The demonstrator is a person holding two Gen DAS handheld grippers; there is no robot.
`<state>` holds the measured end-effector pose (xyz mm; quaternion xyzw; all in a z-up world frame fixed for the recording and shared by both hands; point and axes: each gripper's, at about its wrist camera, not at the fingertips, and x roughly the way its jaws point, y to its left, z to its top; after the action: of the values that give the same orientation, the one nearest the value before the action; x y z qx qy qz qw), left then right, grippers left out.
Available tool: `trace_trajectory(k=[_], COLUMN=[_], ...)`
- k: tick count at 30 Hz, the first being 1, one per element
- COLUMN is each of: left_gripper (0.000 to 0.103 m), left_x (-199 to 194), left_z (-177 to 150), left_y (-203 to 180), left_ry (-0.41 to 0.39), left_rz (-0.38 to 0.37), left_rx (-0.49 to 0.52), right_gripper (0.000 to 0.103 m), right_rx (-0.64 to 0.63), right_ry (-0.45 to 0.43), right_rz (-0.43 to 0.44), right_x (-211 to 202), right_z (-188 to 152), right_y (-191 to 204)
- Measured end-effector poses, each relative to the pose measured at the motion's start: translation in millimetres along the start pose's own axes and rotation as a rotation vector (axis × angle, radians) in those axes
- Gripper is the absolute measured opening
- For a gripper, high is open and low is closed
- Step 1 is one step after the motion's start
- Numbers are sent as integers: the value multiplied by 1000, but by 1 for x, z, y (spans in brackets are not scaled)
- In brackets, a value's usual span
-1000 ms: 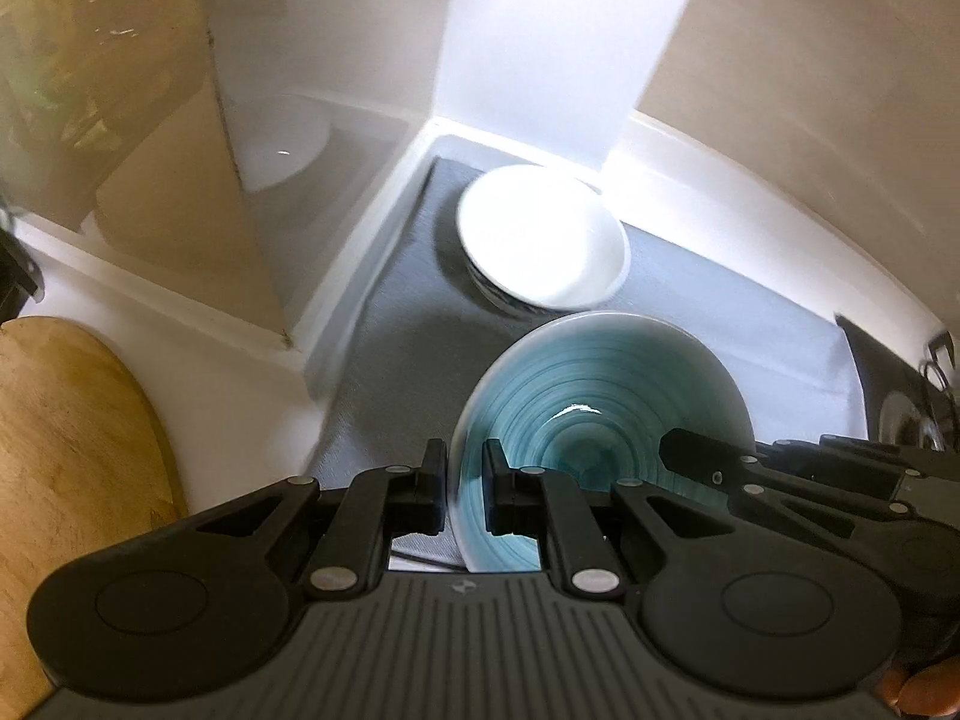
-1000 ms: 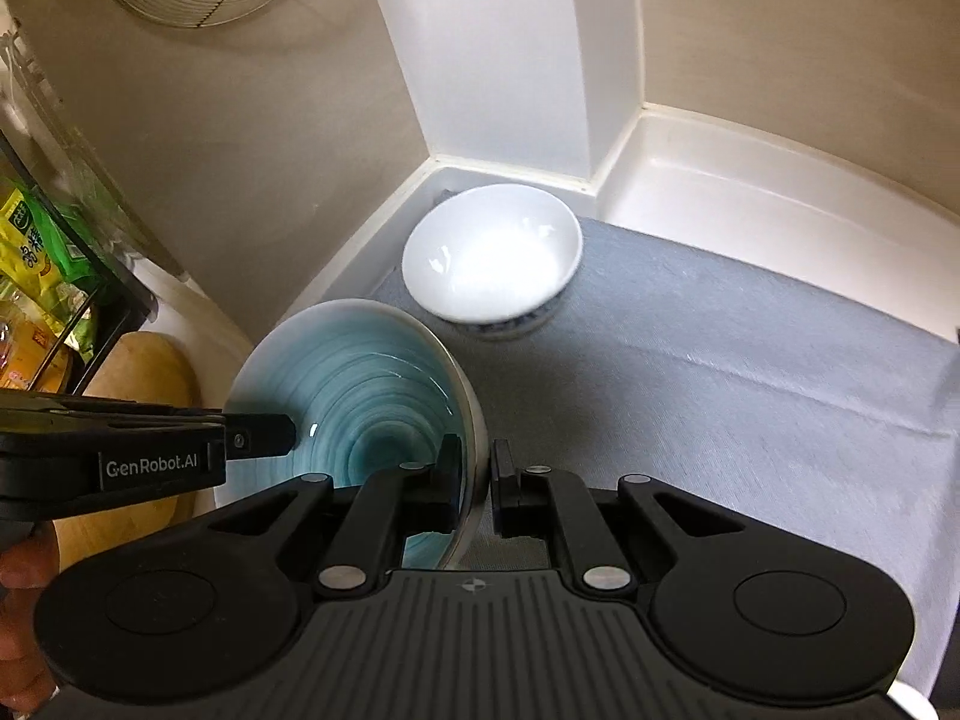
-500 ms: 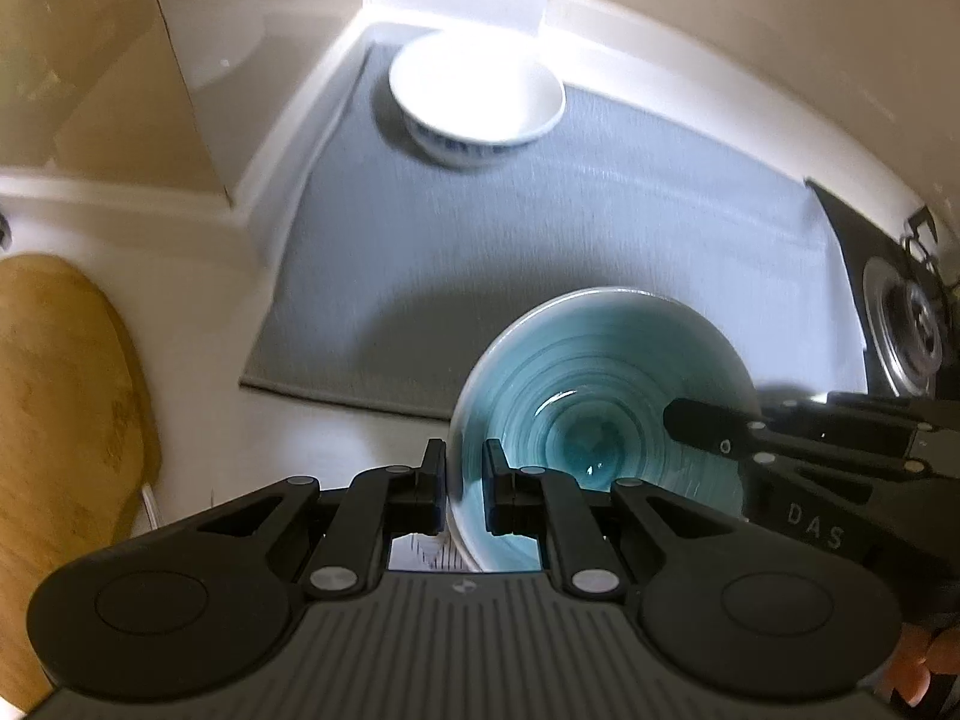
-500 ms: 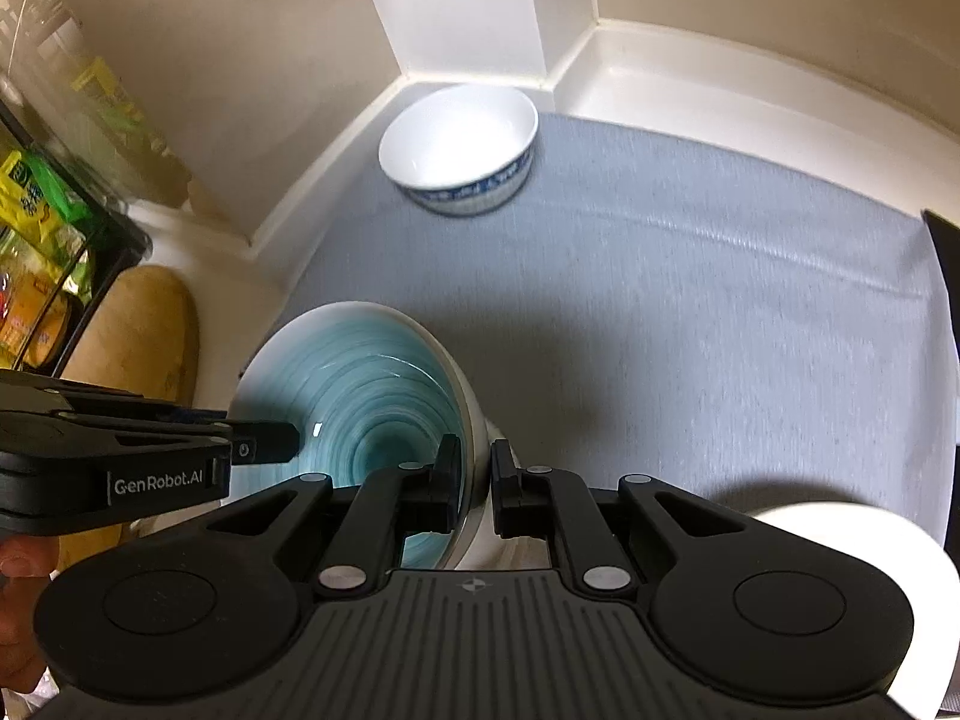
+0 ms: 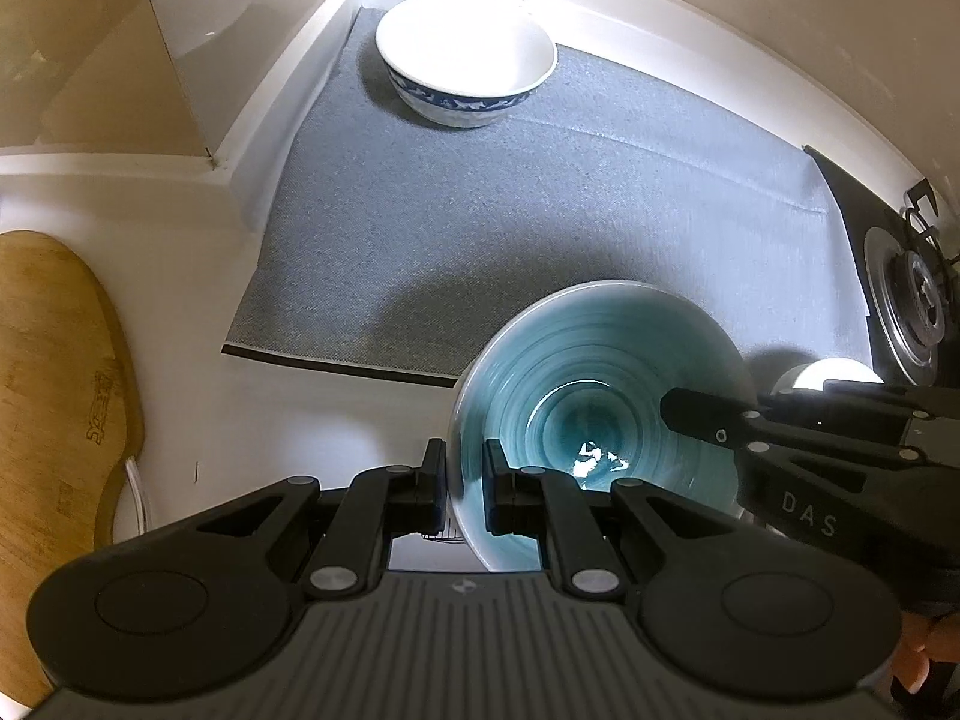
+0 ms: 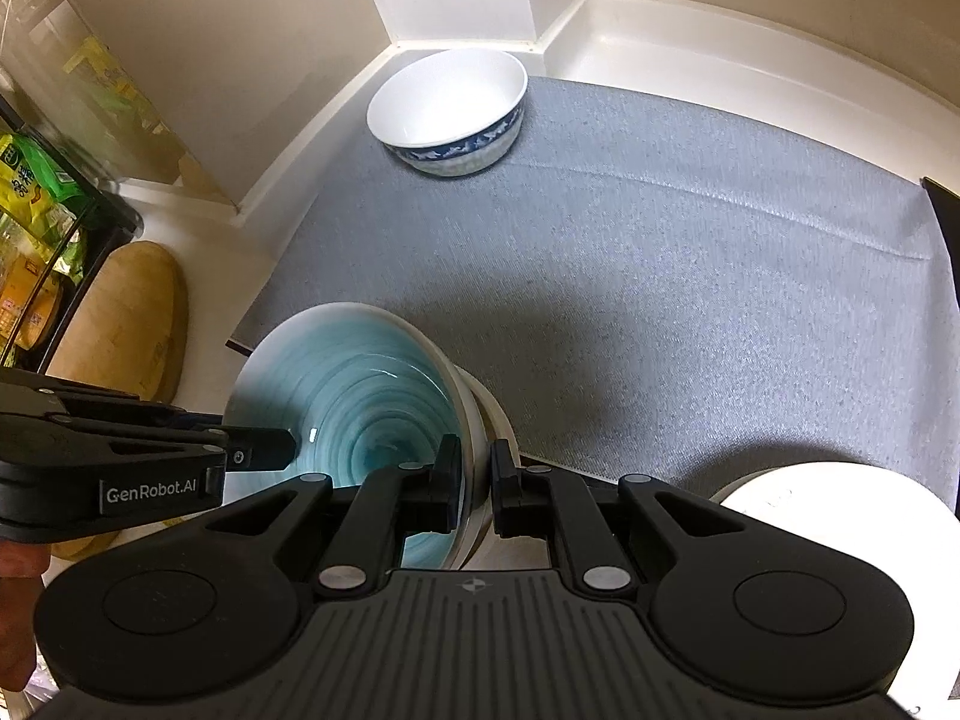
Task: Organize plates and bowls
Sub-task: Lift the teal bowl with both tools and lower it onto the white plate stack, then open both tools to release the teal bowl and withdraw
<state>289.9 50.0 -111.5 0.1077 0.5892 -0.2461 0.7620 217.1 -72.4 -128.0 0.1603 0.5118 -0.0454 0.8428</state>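
Patterned bowl [image 5: 465, 63] on mat [image 5: 540, 228]

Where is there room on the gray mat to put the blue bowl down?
The gray mat is bare in its wide middle, between the white bowl in the far corner and the white plate at the near edge. It is crowded near the blue bowl.

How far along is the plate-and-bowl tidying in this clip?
Done: a white bowl already sits at the mat's far corner. In hand: both tongs, left and right, grip the teal bowl's opposite rims. Left: setting it down, plus a white dish at the near right.
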Motion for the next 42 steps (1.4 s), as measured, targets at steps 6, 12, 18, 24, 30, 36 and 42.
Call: trace_trajectory(k=[6,12,18,24,30,36,42], left_gripper=[12,26,31,34,56,89,97], left_x=[1,-7,-5,-5,-4,-9,-7], left_z=[2,7,7,8,9,17,42], left_y=[4,12,19,19,18,17,26], left_ry=[8,-22,-22,-26,-28,-85,-129], left_rz=[-14,-26,-29,-30,-32,-50,-50], left_rx=[-14,-43,-66,-66,-63,-71,-197], right_gripper=[18,49,11,9,13,52,60], right_rx=[8,55,35,45,65,92,126], right_ry=[5,-25,-47,-33,-24,-33,-82], right_rz=[11,8,60,80,96,79,61], right_x=[1,-8,-11,0,1,-8,-11], right_z=[2,9,8,5,6,13,39], right_y=[-1,-11,-18,-22,-25,-27,-35])
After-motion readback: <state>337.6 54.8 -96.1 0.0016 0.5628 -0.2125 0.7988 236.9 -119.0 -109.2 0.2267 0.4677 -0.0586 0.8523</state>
